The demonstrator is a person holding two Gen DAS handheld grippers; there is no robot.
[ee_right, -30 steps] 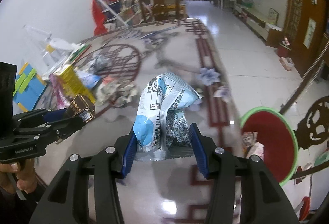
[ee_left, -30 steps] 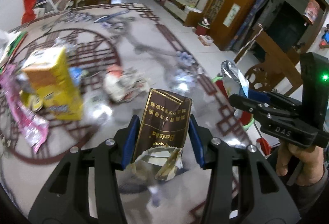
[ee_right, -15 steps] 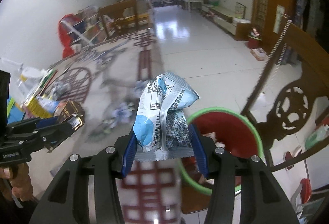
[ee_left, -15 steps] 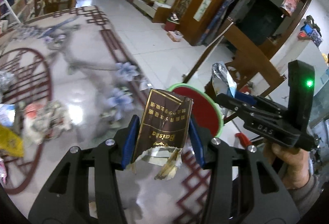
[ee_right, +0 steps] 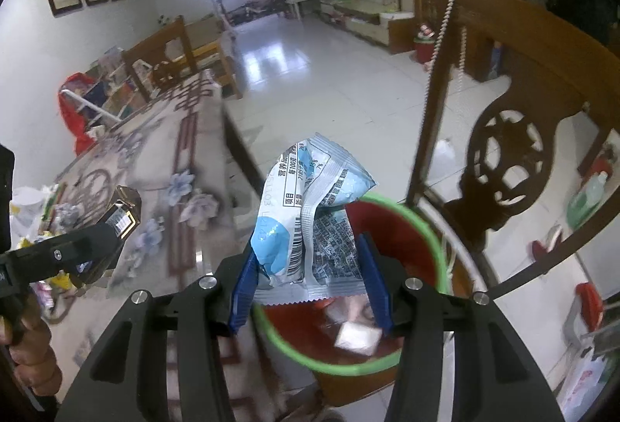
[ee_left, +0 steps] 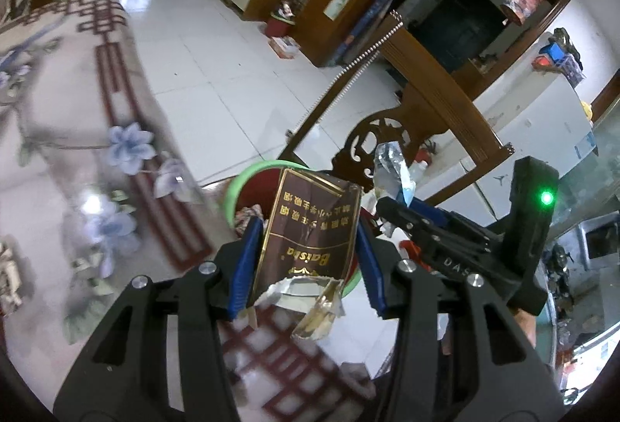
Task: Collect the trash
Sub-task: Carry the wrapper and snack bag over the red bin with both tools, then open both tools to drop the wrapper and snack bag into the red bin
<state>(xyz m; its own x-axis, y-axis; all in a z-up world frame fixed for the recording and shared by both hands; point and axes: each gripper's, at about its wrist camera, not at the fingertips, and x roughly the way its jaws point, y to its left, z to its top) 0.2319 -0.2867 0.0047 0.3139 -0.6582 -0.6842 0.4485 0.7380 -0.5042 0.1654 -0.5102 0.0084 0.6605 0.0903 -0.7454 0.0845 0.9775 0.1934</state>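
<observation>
Over the red bin (ee_right: 391, 228), the left gripper (ee_left: 306, 263) clamps a brown packet (ee_left: 310, 232); the right gripper (ee_right: 308, 273) clamps a blue-white wrapper (ee_right: 306, 220)

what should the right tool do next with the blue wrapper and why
Probably open over the bin: the right tool grips the blue wrapper right above the red bin, whose green rim sits just below the wrapper. Letting go here should drop it inside with the trash already there.
</observation>
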